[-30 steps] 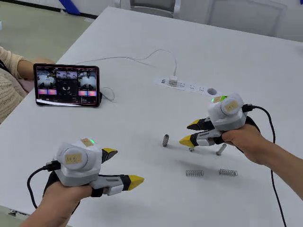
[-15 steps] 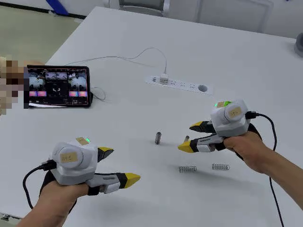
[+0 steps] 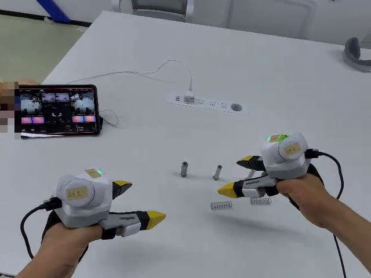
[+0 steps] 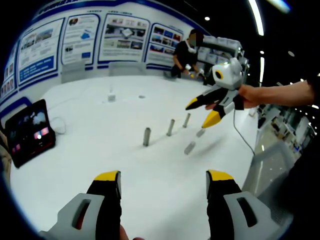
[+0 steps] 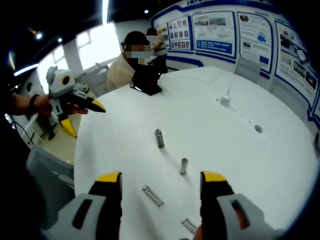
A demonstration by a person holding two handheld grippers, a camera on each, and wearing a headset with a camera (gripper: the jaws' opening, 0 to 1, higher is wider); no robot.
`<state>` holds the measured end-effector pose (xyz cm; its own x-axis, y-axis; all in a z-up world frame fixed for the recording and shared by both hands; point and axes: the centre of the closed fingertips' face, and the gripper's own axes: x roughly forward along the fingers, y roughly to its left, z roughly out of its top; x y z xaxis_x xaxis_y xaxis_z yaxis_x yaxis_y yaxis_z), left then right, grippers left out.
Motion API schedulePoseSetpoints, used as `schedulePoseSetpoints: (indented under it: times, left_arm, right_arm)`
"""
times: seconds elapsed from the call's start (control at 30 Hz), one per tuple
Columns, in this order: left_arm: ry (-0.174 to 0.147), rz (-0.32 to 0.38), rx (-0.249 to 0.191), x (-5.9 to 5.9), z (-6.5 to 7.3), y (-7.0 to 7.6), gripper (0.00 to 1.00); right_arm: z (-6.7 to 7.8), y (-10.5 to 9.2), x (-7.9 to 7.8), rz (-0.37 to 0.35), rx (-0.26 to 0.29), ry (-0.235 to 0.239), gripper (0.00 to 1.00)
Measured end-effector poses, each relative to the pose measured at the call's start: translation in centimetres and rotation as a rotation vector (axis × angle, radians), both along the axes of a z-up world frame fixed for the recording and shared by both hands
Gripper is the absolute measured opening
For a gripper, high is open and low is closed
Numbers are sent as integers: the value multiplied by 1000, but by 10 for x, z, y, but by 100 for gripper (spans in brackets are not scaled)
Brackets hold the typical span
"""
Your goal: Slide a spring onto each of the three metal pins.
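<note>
Steel, the middle pin (image 3: 217, 172) stood bare on the white surface (image 3: 278, 75), the sprung pin (image 3: 184, 168) just left of it. Two loose springs (image 3: 221, 205) lay near, on my side of it, so my right claw (image 3: 236, 174) hovered spread just beside it, likely to fetch one; my left claw (image 3: 141, 201) idled spread, well apart.

Near middle of table (image 3: 145, 58), pin with spring (image 3: 184, 169) left of bare pin (image 3: 217, 172); two loose springs (image 3: 221, 205) just before; power strip (image 3: 208, 105) behind; tablet (image 3: 56, 110) by left edge.
</note>
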<state>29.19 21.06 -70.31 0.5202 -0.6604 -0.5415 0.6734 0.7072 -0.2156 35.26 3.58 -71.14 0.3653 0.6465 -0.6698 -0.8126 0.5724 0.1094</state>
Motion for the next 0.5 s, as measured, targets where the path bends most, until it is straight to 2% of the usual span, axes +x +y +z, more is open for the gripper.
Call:
schedulePoseSetpoints:
  times: [0.43,0.5]
  left_arm:
    - [-10,-15,-1,5,3,-6,71]
    - [-11,-16,-2,5,3,-8,71]
  right_arm:
    - [0,-22,-21,-86,21,2,67]
    - [2,-26,-24,-115,40,2,69]
